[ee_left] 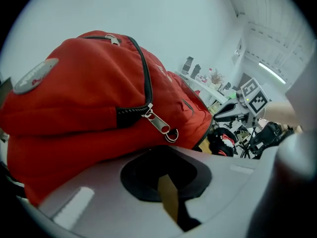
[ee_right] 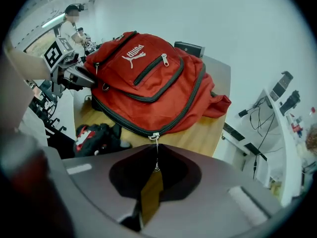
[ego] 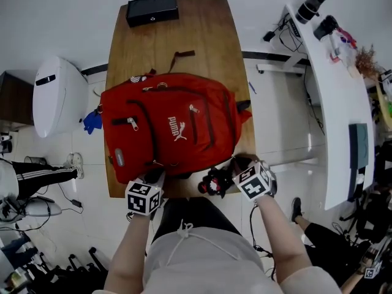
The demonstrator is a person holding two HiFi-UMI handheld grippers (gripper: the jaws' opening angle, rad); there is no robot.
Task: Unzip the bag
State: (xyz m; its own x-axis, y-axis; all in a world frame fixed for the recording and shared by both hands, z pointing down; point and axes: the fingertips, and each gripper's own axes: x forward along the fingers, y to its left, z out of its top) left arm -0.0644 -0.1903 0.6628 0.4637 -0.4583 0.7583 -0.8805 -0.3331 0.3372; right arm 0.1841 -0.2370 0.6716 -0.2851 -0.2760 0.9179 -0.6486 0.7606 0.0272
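Observation:
A red backpack (ego: 171, 124) lies flat on the wooden table (ego: 208, 35), logo side up. My right gripper (ego: 234, 166) is at its near right corner. In the right gripper view the jaws (ee_right: 155, 171) are shut on the thin metal zipper pull (ee_right: 156, 155), which hangs from the slider (ee_right: 154, 136) of the main zipper. My left gripper (ego: 154, 176) sits against the bag's near left edge. In the left gripper view its jaws (ee_left: 167, 182) look shut, with nothing visible between them. A silver pull (ee_left: 161, 125) of another zipper hangs on the red backpack (ee_left: 89, 93) just above them.
A black box (ego: 152, 8) stands at the table's far end. A black and red bundle (ego: 214, 181) lies at the near edge between my grippers. A white machine (ego: 58, 94) stands left of the table, a white desk (ego: 337, 103) with gear to the right. A person's legs (ego: 43, 176) show at the left.

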